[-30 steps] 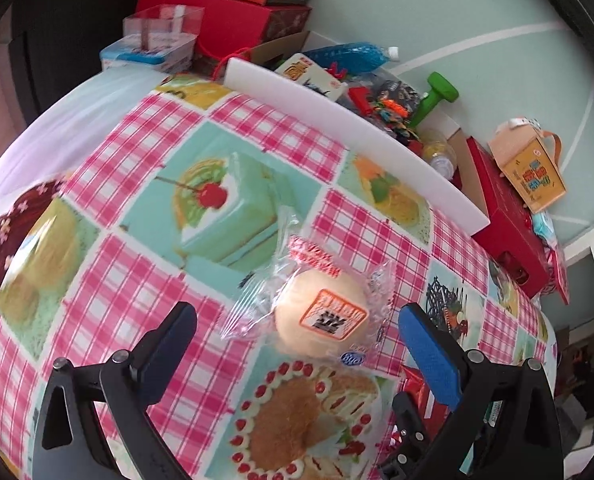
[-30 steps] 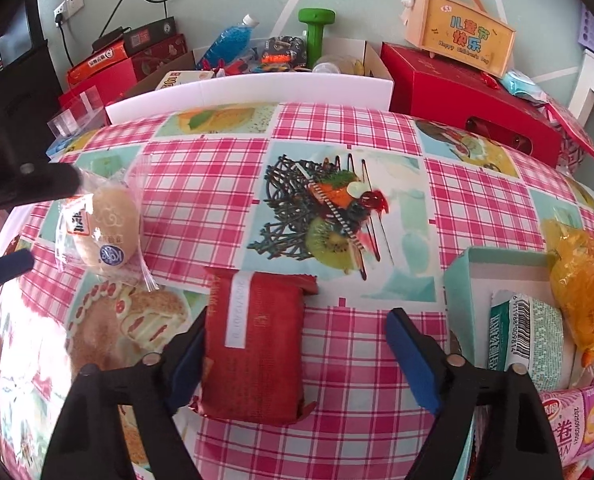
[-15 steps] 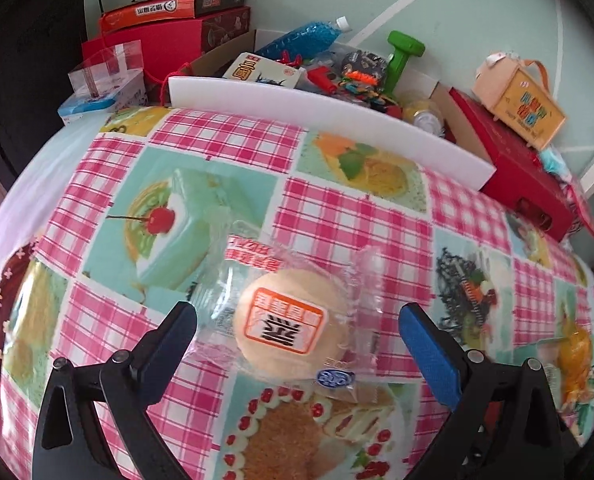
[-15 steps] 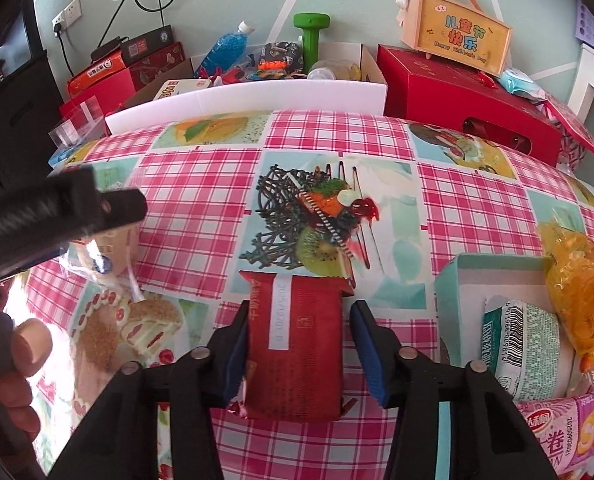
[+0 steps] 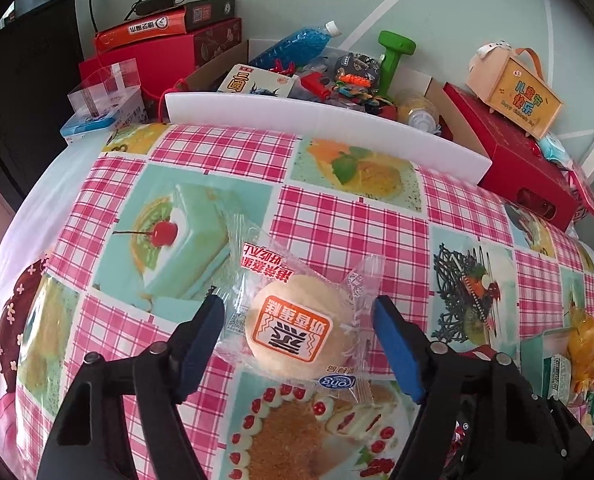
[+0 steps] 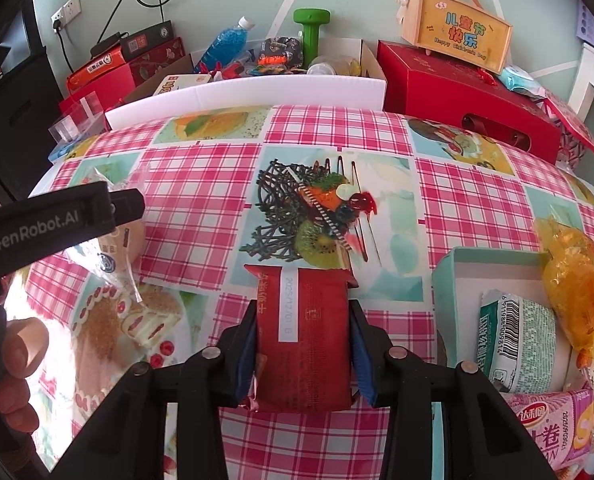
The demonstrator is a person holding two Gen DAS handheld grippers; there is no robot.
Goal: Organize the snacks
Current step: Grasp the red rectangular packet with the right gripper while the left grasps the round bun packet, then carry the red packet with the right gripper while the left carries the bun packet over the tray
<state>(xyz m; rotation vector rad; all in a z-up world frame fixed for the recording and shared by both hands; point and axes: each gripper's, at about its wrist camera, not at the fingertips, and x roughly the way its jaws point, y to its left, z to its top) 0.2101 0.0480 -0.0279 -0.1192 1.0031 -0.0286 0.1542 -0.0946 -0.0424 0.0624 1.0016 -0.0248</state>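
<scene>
Both my grippers have narrowed since a second ago. My right gripper (image 6: 302, 354) now clamps the red snack packet (image 6: 303, 336) on the table (image 6: 201, 200), just left of the teal box (image 6: 443, 280) holding other snacks. My left gripper (image 5: 299, 338) is still parted around the wrapped bun (image 5: 293, 330), its pads just beside the clear wrapper, which lies flat on the tablecloth.
</scene>
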